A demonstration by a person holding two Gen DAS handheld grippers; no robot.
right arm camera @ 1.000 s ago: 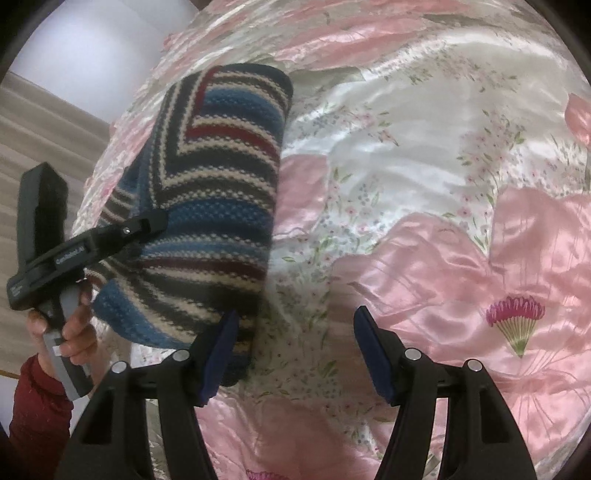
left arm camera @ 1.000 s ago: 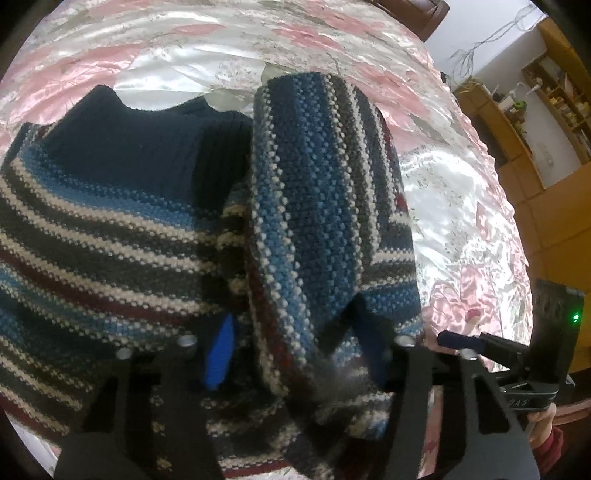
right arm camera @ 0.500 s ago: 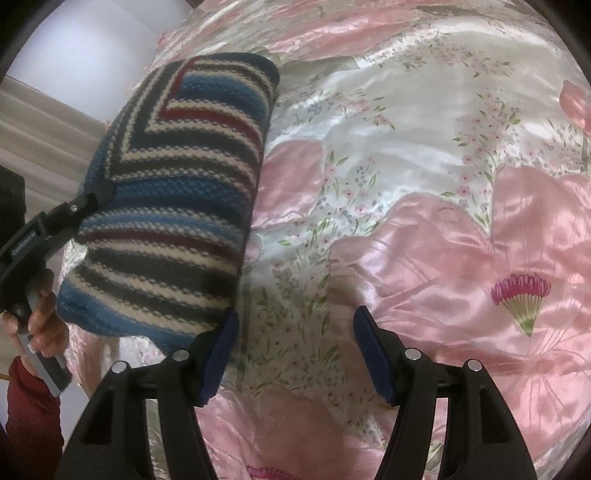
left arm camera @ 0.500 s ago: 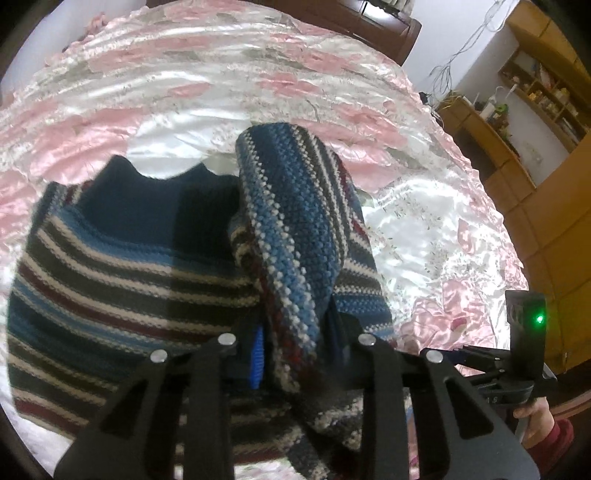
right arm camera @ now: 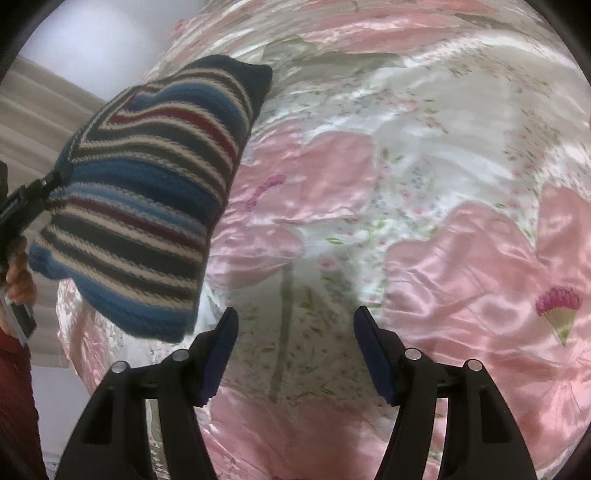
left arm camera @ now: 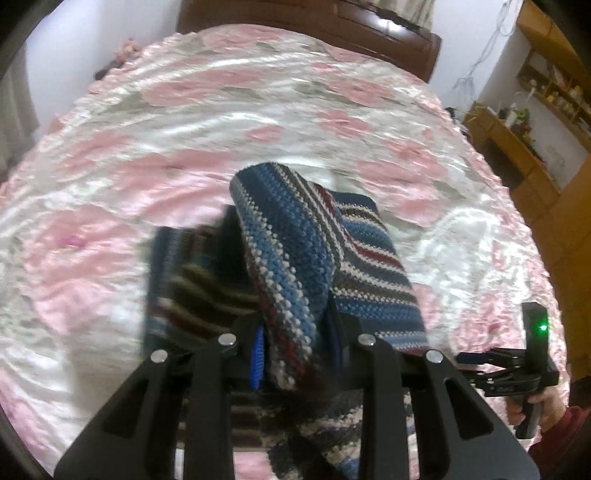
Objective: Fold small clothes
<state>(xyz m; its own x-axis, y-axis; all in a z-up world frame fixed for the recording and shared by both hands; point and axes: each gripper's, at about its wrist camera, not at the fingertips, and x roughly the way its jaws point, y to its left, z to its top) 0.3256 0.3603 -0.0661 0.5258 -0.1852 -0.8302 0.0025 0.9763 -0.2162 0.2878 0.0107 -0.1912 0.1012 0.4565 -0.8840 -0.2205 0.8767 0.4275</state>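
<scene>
A pink-and-white satin bedspread point(left arm camera: 207, 122) fills both views, w/ a wooden headboard point(left arm camera: 332, 33) at the far end and shelves point(left arm camera: 554, 92) to the right. The striped sweater point(left arm camera: 295, 258) is seen lifted off the bed, a thick fold pinched between the left gripper's point(left arm camera: 295, 354) blue pads. Its left half is blurred; the lower part is hidden behind the tongs. The right gripper point(right arm camera: 295, 350) is held spread and empty above the bedspread, beside the hanging sweater.
</scene>
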